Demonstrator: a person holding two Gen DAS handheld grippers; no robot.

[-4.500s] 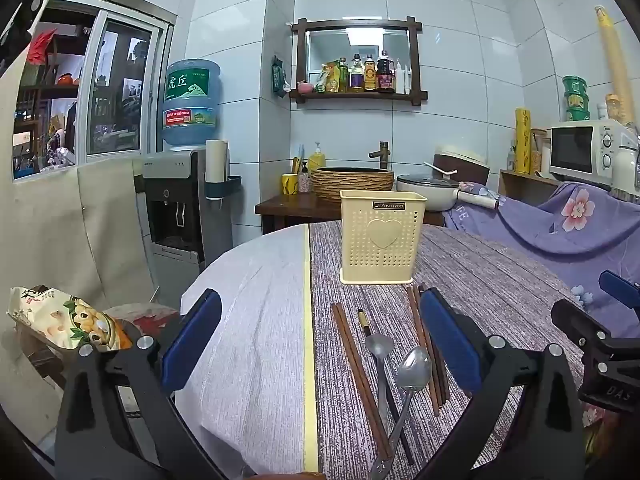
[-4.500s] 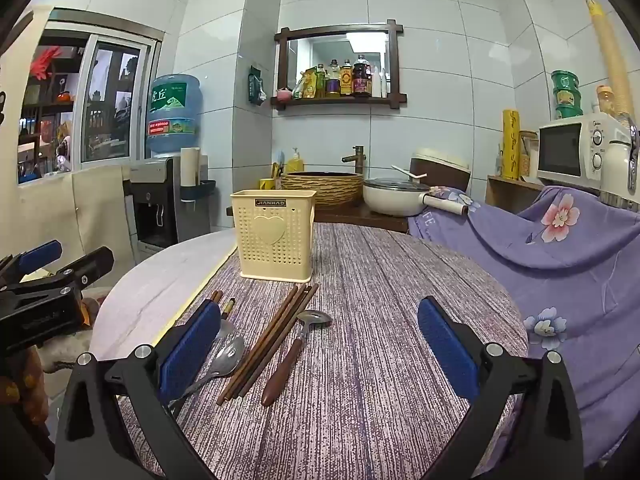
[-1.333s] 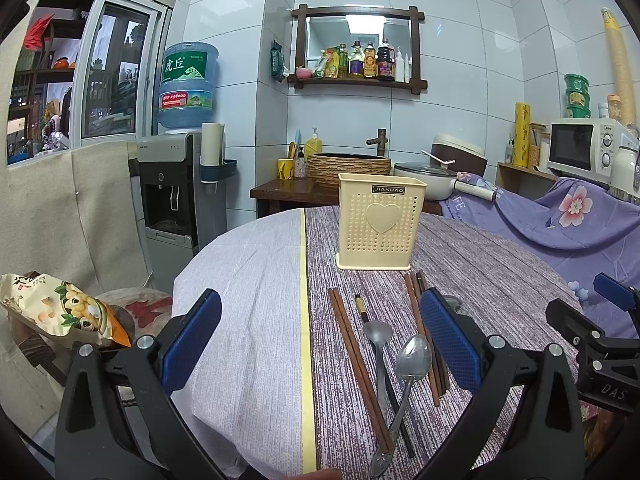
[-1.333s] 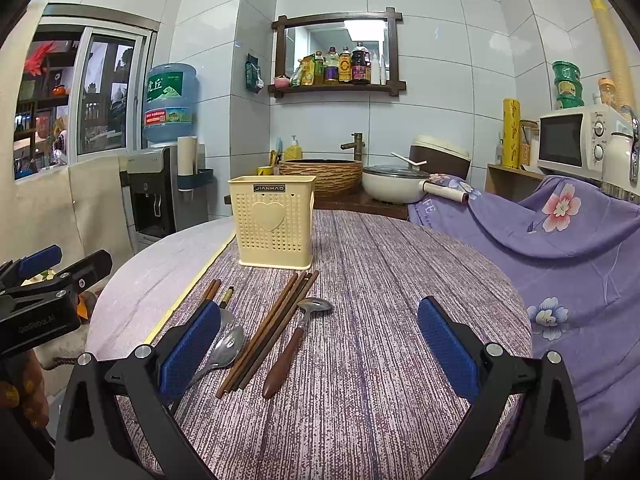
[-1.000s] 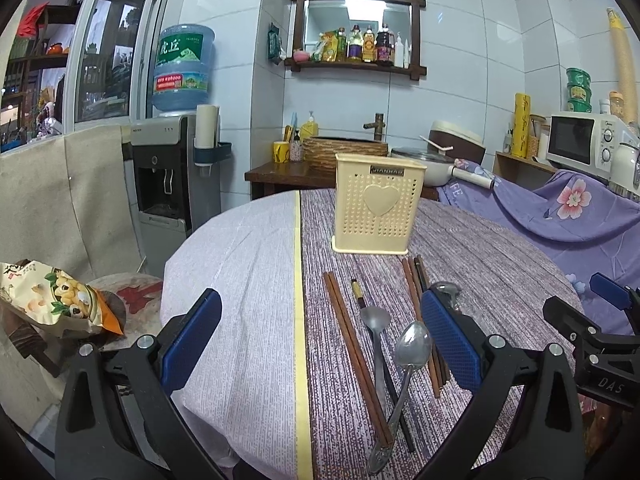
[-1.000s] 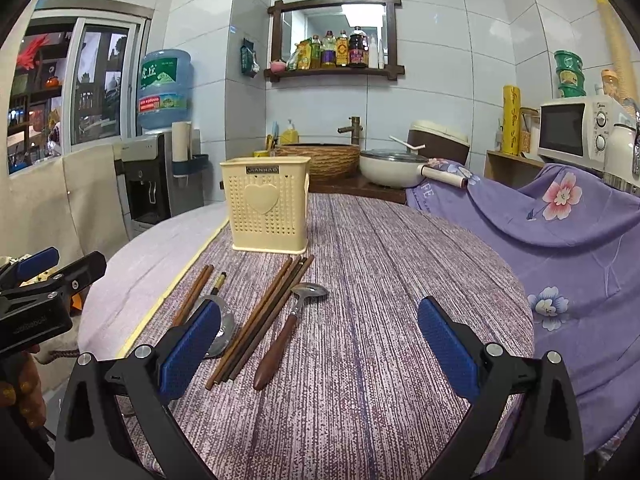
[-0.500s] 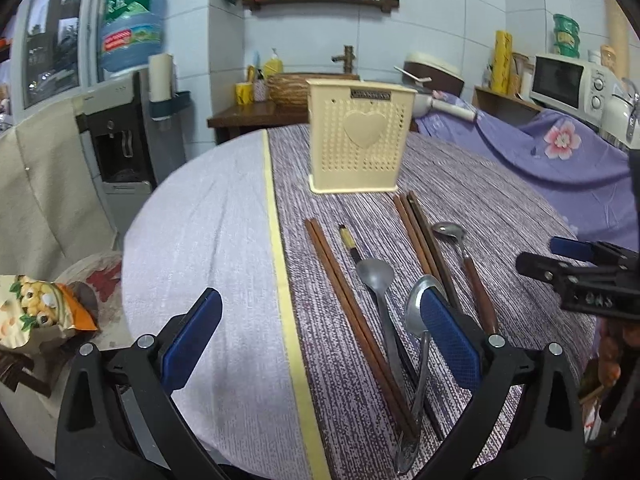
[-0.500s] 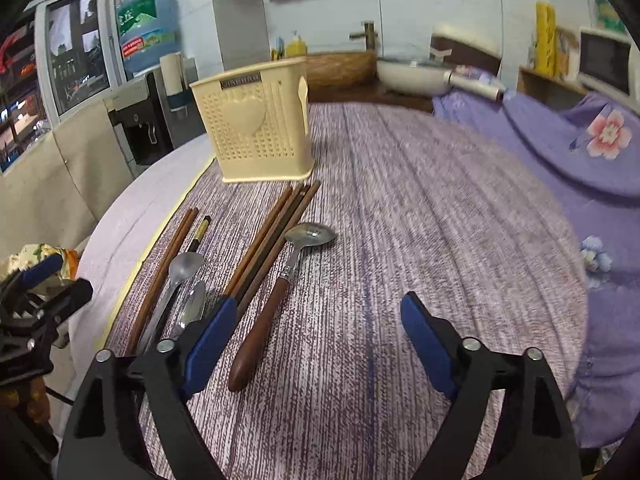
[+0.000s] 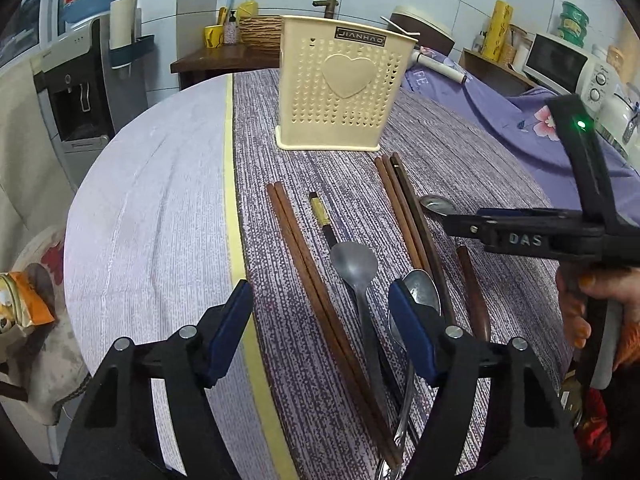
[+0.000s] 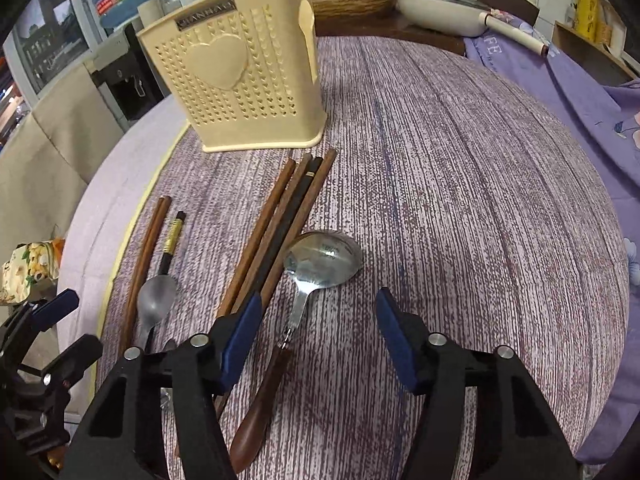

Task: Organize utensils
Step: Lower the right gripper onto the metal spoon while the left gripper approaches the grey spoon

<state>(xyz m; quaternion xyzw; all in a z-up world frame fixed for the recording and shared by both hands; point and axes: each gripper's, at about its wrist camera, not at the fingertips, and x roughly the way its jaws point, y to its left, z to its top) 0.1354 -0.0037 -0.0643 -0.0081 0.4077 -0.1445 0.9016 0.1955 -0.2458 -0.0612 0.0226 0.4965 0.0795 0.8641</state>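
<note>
A cream perforated utensil holder stands upright on the round table. In front of it lie a brown chopstick pair, a grey spoon, a second metal spoon and a chopstick bundle. My left gripper hovers over the chopstick pair and the grey spoon, its jaws closing with both between them, untouched. My right gripper straddles the neck of a wood-handled spoon, its jaws closing too, pads clear of it.
A black chopstick with a gold band lies beside the grey spoon. The striped purple cloth covers the table's right part, a pale cloth its left. A purple flowered cover lies to the right, a snack bag off the left edge.
Both grippers have tipped downward and come closer to the utensils. Both pairs of jaws have narrowed. The right one now sits over the wood-handled spoon.
</note>
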